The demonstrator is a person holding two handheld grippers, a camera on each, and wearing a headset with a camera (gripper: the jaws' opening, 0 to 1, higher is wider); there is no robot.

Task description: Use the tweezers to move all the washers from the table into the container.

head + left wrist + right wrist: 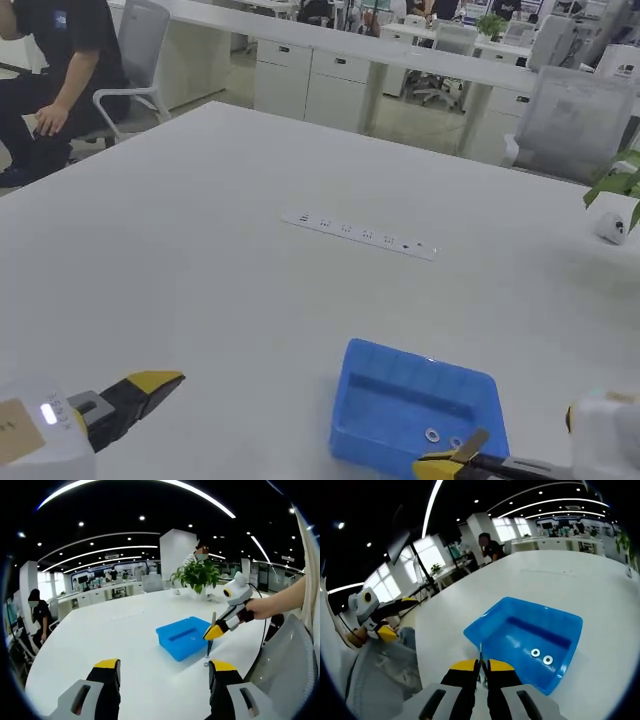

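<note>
**A:** Where does it stand, biggest thing first?

**B:** The white desk (200,250) is broad and mostly bare. The blue container (390,400) sits near its front edge, close to the person. Two washers (432,435) lie side by side on the container's floor, towards its near wall, so I'd judge at least two transfers done.

**A:** And what's left?

**B:** Hard to say. In the left gripper view there is a small speck (205,664) on the desk just in front of the container, below the tweezers' tip. It may be a washer, but it is too small to tell. I cannot count any others.

**A:** The tools?

**B:** The right hand-held gripper (481,665) has its jaws pressed close together on the tweezers (472,443), at the container's near right corner. The left hand-held gripper (170,381) holds nothing. It hangs over the desk well to the left, and its own view shows the jaws spread wide.

**A:** Room to move?

**B:** Plenty. The power strip (360,235) lies well beyond the container, and the plant (620,185) is off at the right edge. The tight spots, I'd say, are the container's upright walls and the desk's front edge, both just beside the tweezers.
</note>
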